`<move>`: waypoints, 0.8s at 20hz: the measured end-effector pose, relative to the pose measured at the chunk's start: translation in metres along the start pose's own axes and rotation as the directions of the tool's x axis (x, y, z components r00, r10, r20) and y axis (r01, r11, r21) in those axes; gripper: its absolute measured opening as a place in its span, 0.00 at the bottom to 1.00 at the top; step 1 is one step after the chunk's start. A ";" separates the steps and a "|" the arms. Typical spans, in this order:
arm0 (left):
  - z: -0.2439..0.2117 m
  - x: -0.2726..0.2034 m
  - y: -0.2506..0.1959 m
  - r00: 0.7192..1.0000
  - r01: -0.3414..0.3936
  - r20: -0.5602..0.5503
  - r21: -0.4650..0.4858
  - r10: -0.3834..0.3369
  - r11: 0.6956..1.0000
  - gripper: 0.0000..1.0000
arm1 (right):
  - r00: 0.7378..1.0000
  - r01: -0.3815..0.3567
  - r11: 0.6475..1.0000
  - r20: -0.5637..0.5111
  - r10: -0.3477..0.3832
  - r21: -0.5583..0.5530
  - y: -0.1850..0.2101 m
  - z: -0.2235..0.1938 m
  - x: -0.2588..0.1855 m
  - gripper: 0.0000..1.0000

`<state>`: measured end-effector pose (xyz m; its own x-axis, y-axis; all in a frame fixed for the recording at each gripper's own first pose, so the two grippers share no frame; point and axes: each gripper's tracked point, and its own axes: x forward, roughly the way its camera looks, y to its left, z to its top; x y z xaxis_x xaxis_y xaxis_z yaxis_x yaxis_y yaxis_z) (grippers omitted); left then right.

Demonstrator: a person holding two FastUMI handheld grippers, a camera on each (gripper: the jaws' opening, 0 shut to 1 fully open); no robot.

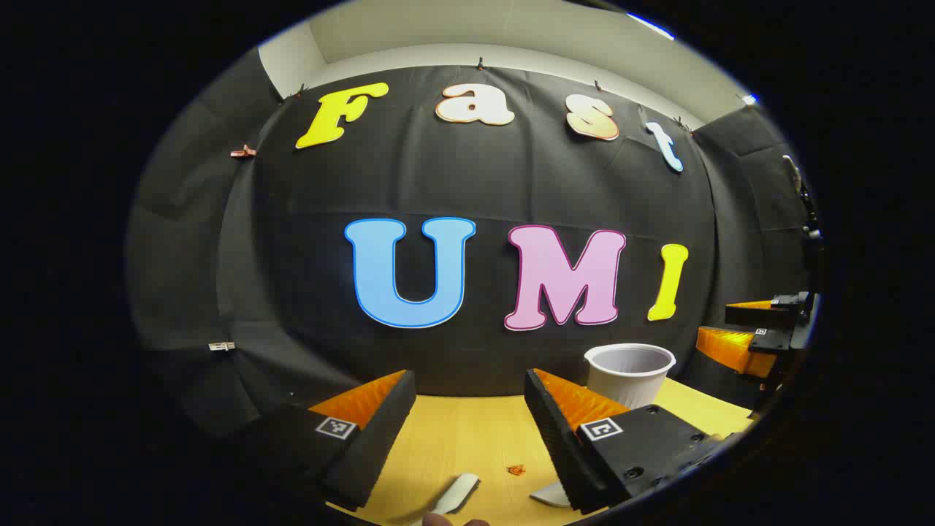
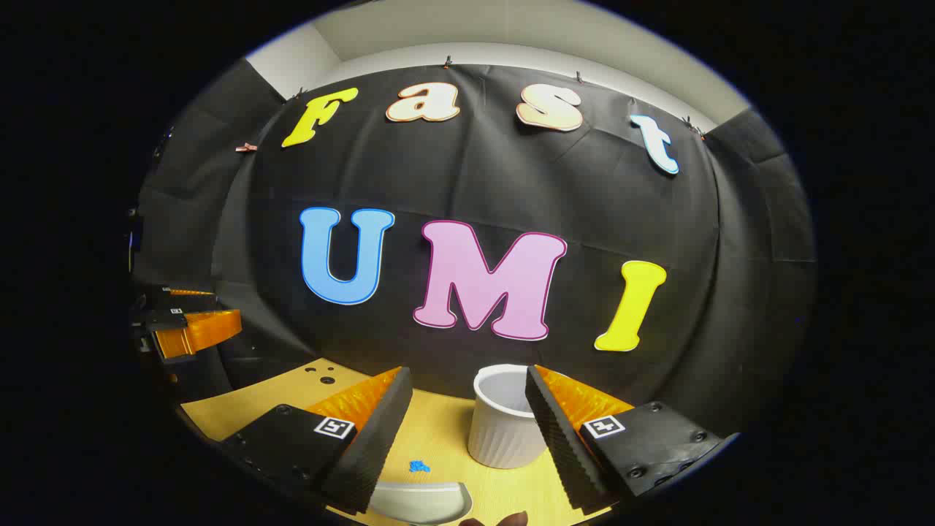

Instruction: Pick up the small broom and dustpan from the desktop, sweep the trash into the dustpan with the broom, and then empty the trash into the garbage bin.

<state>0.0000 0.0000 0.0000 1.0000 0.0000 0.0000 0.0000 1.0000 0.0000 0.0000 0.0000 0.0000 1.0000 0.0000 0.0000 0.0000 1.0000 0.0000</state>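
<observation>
My left gripper [image 1: 469,376] hangs open above the wooden desktop [image 1: 467,438], nothing between its fingers. Below it lie a white handle-like piece [image 1: 456,493], perhaps the broom, a small red scrap of trash [image 1: 516,470] and the corner of another white piece [image 1: 551,495]. The white garbage bin [image 1: 630,372] stands at the back right. My right gripper [image 2: 467,372] is open too, with the ribbed bin [image 2: 504,424] just beyond its fingers. A white dustpan edge [image 2: 420,502] and a blue scrap [image 2: 418,465] lie under it.
Each view also catches the other gripper: the right one [image 1: 738,325] at the far right, the left one [image 2: 193,310] at the far left. The desktop [image 2: 292,398] has small holes [image 2: 321,376] near its back left. The black cloth wall stands close behind the table.
</observation>
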 end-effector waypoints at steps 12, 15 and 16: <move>-0.006 0.013 0.002 1.000 0.005 -0.009 0.012 -0.005 1.000 0.95 | 0.999 -0.025 1.000 -0.020 0.025 -0.002 0.008 -0.009 0.018 0.97; -0.010 0.014 0.002 1.000 -0.010 -0.014 -0.001 0.010 1.000 0.95 | 0.999 -0.047 0.999 -0.024 0.046 -0.008 0.011 -0.009 0.019 0.97; -0.011 0.013 0.001 1.000 -0.013 -0.018 -0.006 0.013 1.000 0.95 | 0.998 -0.062 0.998 -0.031 0.062 -0.007 0.013 -0.011 0.018 0.97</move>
<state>0.0134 0.0011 -0.0108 0.9997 0.0133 -0.0185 -0.0134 0.9999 -0.0064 0.0184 0.0127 -0.0111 0.9976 0.0616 -0.0309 -0.0618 0.9981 -0.0073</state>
